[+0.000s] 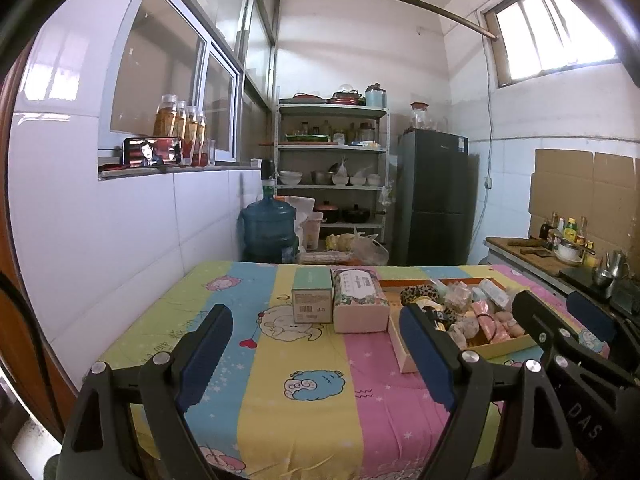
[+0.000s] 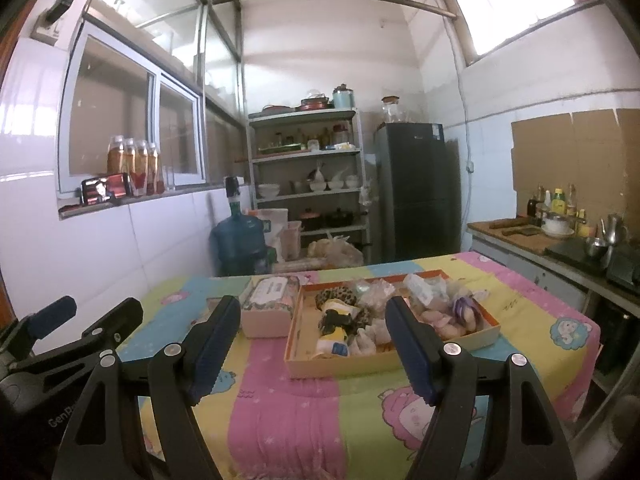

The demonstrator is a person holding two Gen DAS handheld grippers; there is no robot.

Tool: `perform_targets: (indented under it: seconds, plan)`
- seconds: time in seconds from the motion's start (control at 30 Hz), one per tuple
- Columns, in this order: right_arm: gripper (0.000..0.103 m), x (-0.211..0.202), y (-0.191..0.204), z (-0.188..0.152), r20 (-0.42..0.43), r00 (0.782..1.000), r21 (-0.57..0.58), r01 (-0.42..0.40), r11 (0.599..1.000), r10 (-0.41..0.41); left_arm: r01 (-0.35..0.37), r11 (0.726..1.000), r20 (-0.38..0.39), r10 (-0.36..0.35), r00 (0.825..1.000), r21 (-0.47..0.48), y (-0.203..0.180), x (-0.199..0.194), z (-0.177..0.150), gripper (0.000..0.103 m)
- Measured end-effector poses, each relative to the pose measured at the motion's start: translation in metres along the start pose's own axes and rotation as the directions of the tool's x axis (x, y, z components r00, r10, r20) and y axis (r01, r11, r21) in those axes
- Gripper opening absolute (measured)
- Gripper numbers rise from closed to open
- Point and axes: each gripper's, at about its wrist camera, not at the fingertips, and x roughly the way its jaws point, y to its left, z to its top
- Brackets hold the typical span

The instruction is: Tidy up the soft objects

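Left wrist view has the left gripper (image 1: 316,344) with its fingers (image 1: 208,356) spread wide and nothing between them, only bare striped cloth of the bench (image 1: 300,400). Beyond the fingertips, well apart from them, a green box (image 1: 312,296) stands touching a tissue pack (image 1: 360,300). The tray (image 1: 404,356) of soft items lies just past the right-hand finger, whose tip overlaps its near left corner in the picture; whether they touch I cannot tell. Left of the fingers the cloth runs clear to the bench edge by the tiled wall. Right wrist view shows the right gripper (image 2: 312,344) likewise spread wide and empty, its fingers (image 2: 412,352) framing the tray (image 2: 344,364). The tray's near rim sits between the fingertips, and the soft items (image 2: 344,320), a leopard-print band among small packets, lie just beyond. The tissue pack (image 2: 268,308) rests against the tray's left side, past the left-hand finger. Open cloth spreads below the fingers, and on the right to the bench edge.
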Motion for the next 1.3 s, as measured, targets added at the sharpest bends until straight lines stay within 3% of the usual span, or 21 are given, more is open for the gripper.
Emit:
perform_targets:
  seconds: [1.3]
  plan:
    - [0.076, -0.0025, 0.004, 0.0021, 0.006, 1.0, 0.005, -0.017, 1.0, 0.017, -0.008, 0.999, 0.008, 0.008, 1.0, -0.035, 0.0065, -0.0062, 0.0006, 0.085]
